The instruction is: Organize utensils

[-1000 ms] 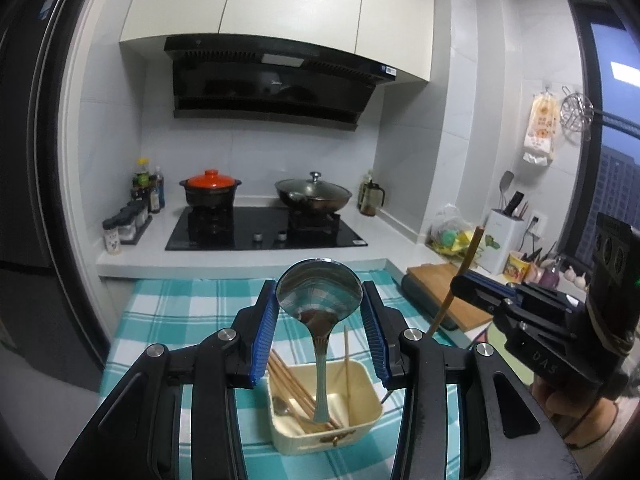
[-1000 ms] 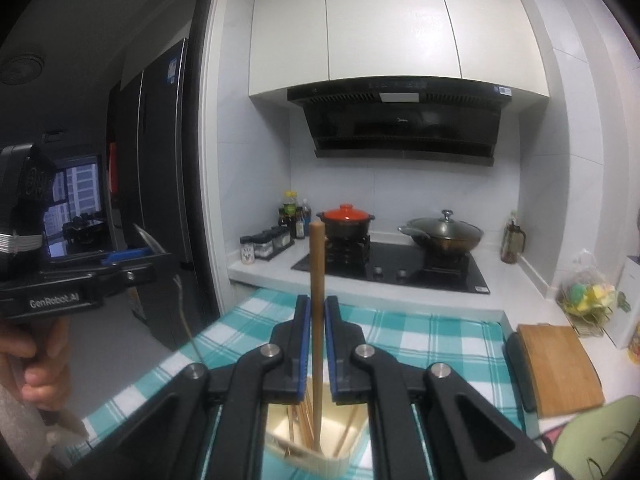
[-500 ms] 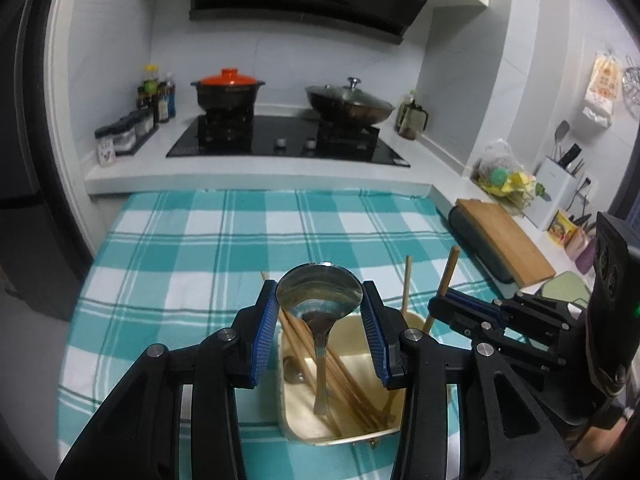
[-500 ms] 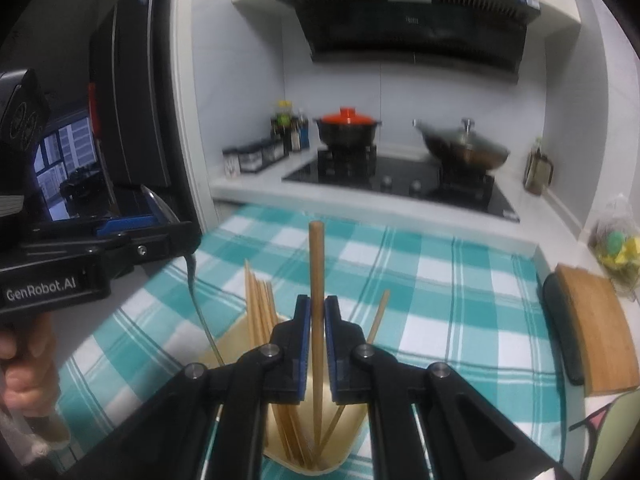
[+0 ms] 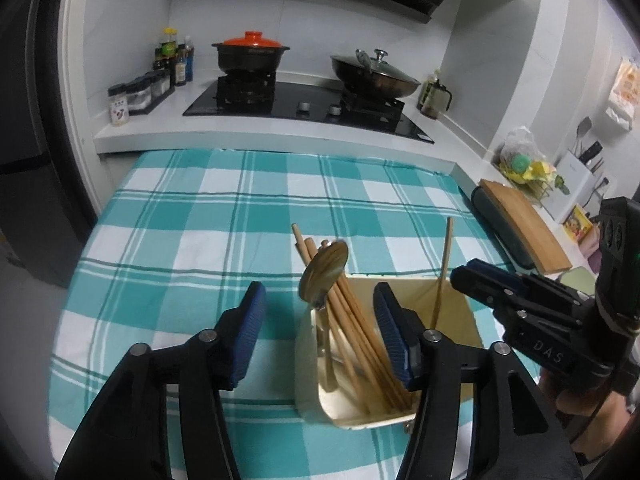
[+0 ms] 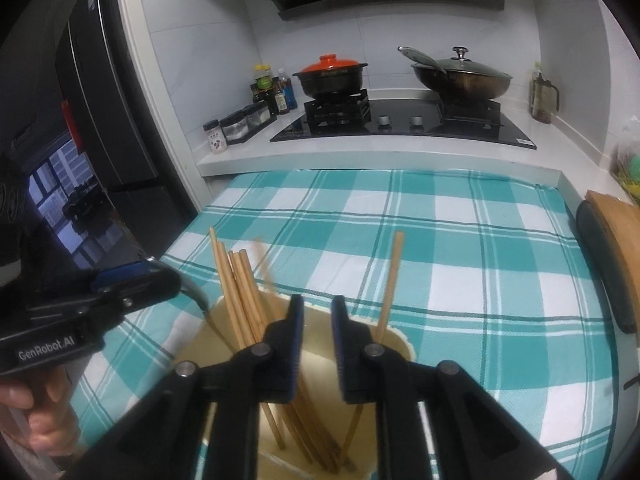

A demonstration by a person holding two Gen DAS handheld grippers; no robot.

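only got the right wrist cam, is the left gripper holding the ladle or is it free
Observer: It is free. In the left wrist view the left gripper has its jaws opening, and neither pad touches the ladle.
Operator: where's the ladle bowl, i just see a bit of handle
Observer: The bowl sticks up above the rim on the left side of the cream container, leaning against the chopsticks.
Operator: anything past the cutting board on my right
Observer: A white knife block stands on the counter beyond the cutting board.
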